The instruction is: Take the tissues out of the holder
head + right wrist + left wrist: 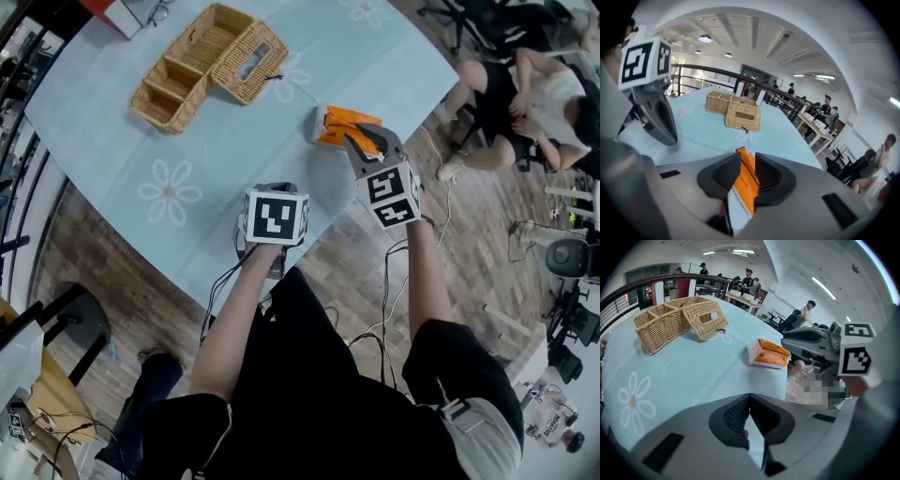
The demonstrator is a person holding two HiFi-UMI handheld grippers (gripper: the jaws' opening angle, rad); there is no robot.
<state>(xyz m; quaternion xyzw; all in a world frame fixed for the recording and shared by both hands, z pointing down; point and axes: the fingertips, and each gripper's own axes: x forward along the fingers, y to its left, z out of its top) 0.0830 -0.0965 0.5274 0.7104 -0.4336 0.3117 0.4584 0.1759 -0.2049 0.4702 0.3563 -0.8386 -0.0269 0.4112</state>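
An orange and white tissue pack (339, 126) lies on the light blue table (187, 187) near its right edge. My right gripper (364, 142) reaches over it; in the right gripper view the pack (746, 180) stands between the open jaws of the right gripper (746, 165), close to both pads. The wicker tissue holder (249, 62) lies tipped against a wicker basket (178, 80) at the far side, a slot in its face. My left gripper (749, 401) is shut and empty, held over the near table edge under its marker cube (275, 217).
The table's curved edge runs just below and to the right of the tissue pack, with wooden floor and cables (394, 281) beyond. A person sits on a chair (525, 103) at the right. A stool (75, 328) stands at the lower left. A box (117, 11) is at the far table edge.
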